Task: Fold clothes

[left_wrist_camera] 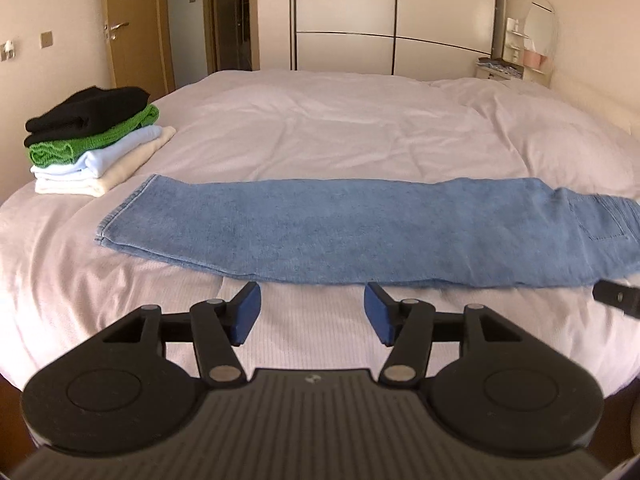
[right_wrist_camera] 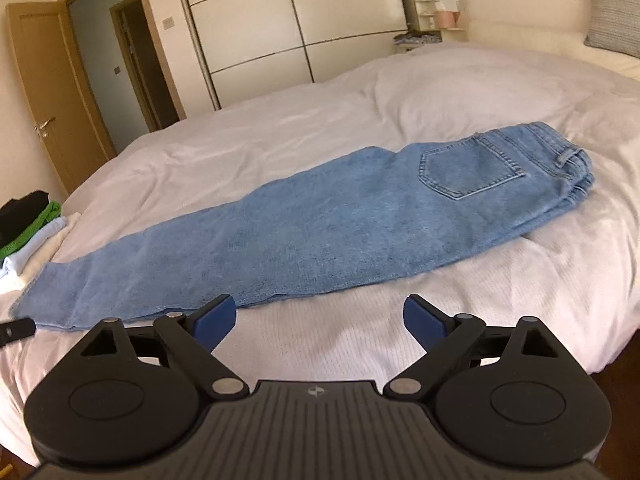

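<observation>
Jeans [left_wrist_camera: 360,228] lie flat on the bed [left_wrist_camera: 320,128], folded lengthwise with one leg over the other, stretched crosswise just ahead of both grippers. In the left wrist view the left gripper [left_wrist_camera: 312,312] hangs low over the white cover, its blue-padded fingers [left_wrist_camera: 246,314] spread well apart with nothing between them; the near long edge of the denim runs just beyond the fingertips without touching them. The leg hems sit ahead and to the left of this gripper, and the waist end with its back pocket runs off to the right, where a dark part of the other tool [left_wrist_camera: 618,300] shows at the picture's edge.

In the right wrist view the right gripper [right_wrist_camera: 320,318] is likewise spread wide and empty above the cover, with the near edge of the jeans [right_wrist_camera: 320,232] just past its left fingertip. The waistband and pocket lie farther ahead and to the right; the hems reach far to the left.

Beyond the hems, to the far left of both grippers, stands a stack of folded clothes [left_wrist_camera: 92,140]: black on top, then green, pale blue and cream. Farther off, past the bed, a wardrobe [left_wrist_camera: 392,12] with pale sliding doors lines the wall.
</observation>
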Demonstrator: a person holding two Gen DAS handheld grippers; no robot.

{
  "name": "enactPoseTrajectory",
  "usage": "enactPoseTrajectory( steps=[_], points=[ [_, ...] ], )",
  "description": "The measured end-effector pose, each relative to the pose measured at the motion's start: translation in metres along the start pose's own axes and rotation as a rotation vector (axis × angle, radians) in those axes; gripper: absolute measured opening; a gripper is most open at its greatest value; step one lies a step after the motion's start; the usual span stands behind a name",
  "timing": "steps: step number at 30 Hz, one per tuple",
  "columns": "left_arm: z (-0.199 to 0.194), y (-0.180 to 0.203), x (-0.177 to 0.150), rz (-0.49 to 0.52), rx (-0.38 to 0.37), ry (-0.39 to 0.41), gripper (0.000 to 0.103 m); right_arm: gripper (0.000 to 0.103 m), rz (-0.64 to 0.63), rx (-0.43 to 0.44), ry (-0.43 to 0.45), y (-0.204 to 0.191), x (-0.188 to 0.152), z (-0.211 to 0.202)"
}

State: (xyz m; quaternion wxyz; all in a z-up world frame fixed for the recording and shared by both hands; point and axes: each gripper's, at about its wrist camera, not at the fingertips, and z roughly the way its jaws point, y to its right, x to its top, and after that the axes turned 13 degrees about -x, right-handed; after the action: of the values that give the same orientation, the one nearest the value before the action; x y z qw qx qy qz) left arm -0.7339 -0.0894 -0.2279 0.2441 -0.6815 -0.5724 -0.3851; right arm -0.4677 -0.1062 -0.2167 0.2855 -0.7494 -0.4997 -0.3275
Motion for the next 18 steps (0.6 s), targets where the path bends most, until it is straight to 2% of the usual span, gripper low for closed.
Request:
enactPoseTrajectory(
  steps=[2, 8, 13, 18],
  points=[
    [-0.007, 0.004, -0.002, 0.023, 0.009, 0.012, 0.062, 0.096, -0.010, -0.010, 0.007, -0.001, 0.000, -0.006],
    [-0.019, 0.013, -0.006, 0.064, 0.038, 0.029, 0.066, 0.101, -0.068, -0.058, 0.029, -0.011, -0.003, -0.021],
    [-0.020, 0.013, -0.007, 0.060, 0.048, 0.016, 0.066, 0.101, -0.117, -0.097, 0.049, -0.023, -0.006, -0.026],
    [-0.023, 0.011, -0.006, 0.054, 0.055, 0.016, 0.074, 0.103, -0.151, -0.139, 0.109, -0.038, -0.004, -0.037]
  ],
)
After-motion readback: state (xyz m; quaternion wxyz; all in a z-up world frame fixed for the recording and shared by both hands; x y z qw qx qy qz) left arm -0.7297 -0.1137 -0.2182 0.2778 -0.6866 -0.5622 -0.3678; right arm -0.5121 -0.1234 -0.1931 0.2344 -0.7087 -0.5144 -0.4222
